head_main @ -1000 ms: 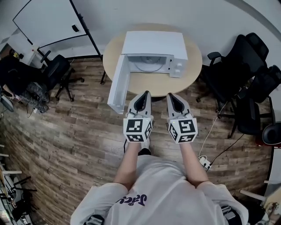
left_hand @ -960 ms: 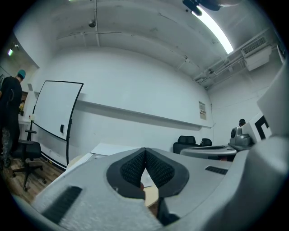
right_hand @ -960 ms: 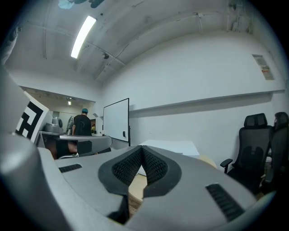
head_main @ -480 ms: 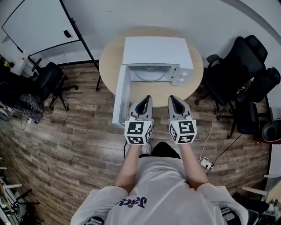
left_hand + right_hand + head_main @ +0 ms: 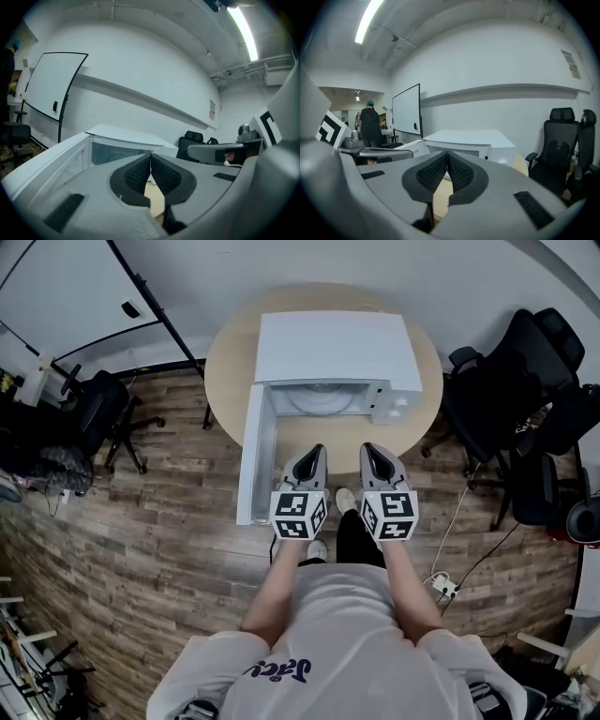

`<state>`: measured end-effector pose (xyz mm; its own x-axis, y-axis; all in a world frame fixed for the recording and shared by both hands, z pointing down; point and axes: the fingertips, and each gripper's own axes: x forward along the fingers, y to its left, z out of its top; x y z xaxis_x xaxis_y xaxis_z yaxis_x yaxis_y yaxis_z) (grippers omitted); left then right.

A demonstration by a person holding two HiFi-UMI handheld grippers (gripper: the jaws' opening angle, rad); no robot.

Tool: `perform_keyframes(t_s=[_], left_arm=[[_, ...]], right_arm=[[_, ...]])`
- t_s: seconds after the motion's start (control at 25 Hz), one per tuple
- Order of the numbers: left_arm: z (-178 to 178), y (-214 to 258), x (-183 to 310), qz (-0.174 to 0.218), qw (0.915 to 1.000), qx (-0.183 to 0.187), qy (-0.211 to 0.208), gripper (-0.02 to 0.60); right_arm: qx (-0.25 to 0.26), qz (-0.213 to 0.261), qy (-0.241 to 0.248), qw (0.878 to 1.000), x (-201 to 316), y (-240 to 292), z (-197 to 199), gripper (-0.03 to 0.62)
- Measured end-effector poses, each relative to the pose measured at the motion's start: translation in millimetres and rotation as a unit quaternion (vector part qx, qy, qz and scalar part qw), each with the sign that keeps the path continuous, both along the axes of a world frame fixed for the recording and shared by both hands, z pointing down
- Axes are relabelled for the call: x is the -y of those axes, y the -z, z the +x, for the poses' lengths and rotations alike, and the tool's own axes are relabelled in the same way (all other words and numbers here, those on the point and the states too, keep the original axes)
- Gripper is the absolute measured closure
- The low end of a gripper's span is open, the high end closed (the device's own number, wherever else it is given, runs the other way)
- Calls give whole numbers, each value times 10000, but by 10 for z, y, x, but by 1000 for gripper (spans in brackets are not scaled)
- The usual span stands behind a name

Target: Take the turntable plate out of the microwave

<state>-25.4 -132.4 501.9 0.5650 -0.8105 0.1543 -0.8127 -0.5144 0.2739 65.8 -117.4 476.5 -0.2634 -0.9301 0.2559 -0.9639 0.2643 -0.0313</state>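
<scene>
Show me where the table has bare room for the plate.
Bare: the tabletop strip in front of the microwave, between the open door and the table's right rim. Crowded: the microwave fills the rest; the left tongs and right tongs hover at its near edge.

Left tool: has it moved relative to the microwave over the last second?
Yes. The left tool has moved toward the microwave: its back end is now level with the free end of the open door; earlier it was well short of it.

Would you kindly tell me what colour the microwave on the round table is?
White; the microwave shows best in the head view.
</scene>
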Motion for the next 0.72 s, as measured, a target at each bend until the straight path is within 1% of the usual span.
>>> perform_keyframes(t_s=[0.12,0.16,0.36,0.56,0.68,0.72], left_arm=[[-5,-199,215,-313,9991,268,-14,568],[-5,-242,298,-399,9987,304,11,568],[96,-426,684,-629,9969,471,21,566],[128,-789,957,-1090,9930,430,118,566],[159,-1102,1050,-1492,9877,456,137,561],[172,-1201,1063,-1638,9856,397,116,546]], right_arm=[[55,-114,187,9997,240,-83,-35,579],[46,-149,275,9995,325,-99,-41,579],[34,-264,416,9988,717,-169,14,578],[2,-429,553,9975,996,-312,8,578],[-10,-509,599,9969,1153,-363,35,577],[-10,-539,608,9967,1200,-383,42,577]])
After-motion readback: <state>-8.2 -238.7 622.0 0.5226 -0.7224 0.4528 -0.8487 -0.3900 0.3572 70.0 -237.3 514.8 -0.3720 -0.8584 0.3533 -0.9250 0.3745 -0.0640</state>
